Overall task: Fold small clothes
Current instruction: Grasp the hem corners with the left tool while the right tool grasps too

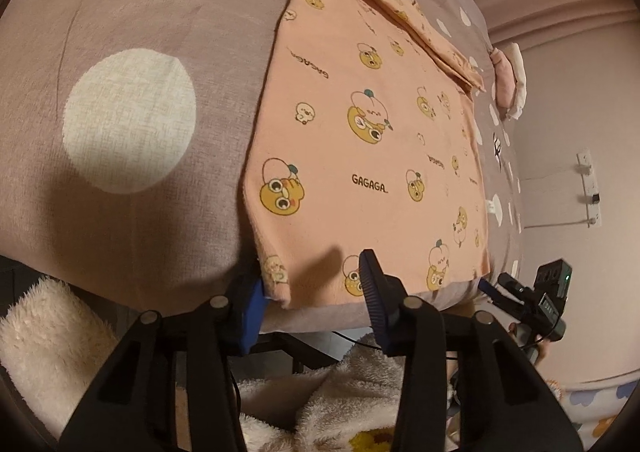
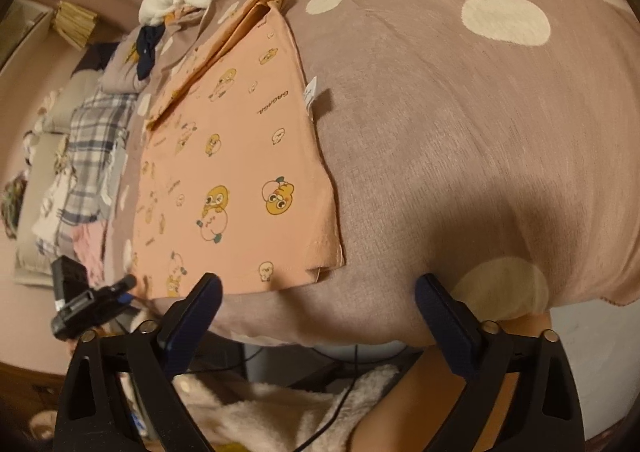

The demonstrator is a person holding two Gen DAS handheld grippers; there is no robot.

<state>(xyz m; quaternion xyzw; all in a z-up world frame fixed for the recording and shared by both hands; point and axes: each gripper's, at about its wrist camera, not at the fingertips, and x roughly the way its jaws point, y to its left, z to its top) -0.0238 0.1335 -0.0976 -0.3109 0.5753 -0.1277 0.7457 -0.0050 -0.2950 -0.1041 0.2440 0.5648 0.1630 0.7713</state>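
Left wrist view: peach garment [image 1: 372, 156] printed with cartoon ducks and "GAGAGA" lies flat on mauve bedspread [image 1: 132, 32] with big cream dots, one side panel folded over at the far end. Left gripper [image 1: 316, 284] sits at the garment's near hem corner, jaws partly apart with the hem edge between them, pads not pressing cloth as far as visible. Right wrist view: right gripper [image 2: 320, 292] jaws wide apart, nothing between them, hovering at the bed's near edge just off the garment's near right corner. Fluffy cream sleeve [image 1: 48, 340] below both grippers.
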